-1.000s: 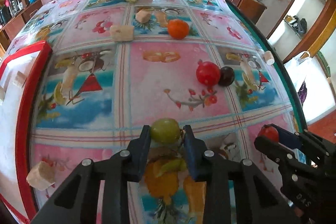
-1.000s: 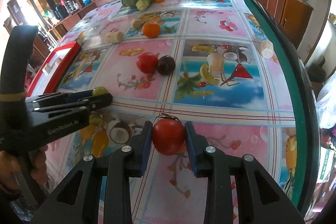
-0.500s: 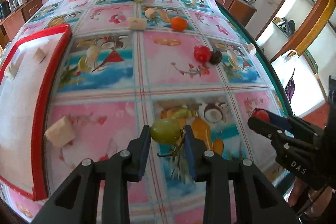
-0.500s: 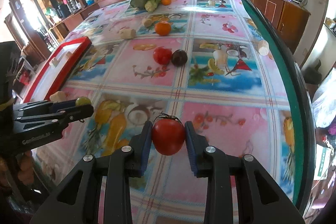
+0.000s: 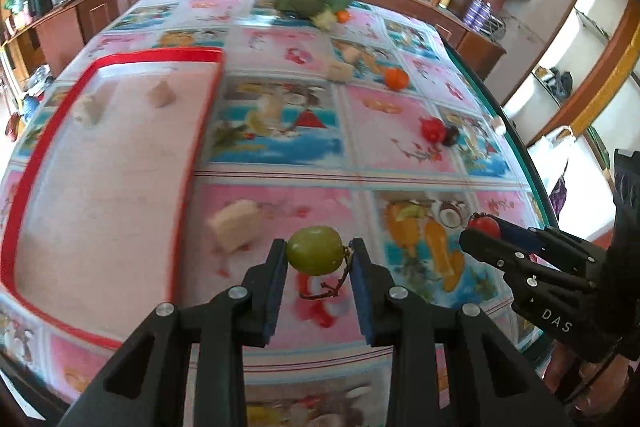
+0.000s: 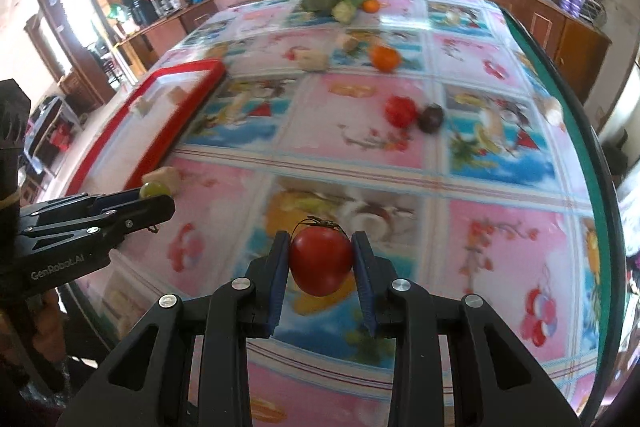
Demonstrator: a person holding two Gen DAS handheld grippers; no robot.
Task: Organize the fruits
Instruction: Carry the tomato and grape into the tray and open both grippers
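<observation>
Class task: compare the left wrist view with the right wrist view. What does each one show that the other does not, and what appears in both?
Only the left wrist view shows the whole red tray, including its near edge, and the white shelves on the right.

Only the right wrist view shows the tomato up close between the right gripper fingers.

Both show the green grape in the left gripper, the orange and the patterned tablecloth.

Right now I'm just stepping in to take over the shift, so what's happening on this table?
A person holds fruit in both tongs above the fruit-print table. The left tongs grip a green fruit, the right tongs a red tomato. The red-rimmed tray at left holds only two pale chunks. An orange, another red fruit and a dark fruit lie on the table.
</observation>
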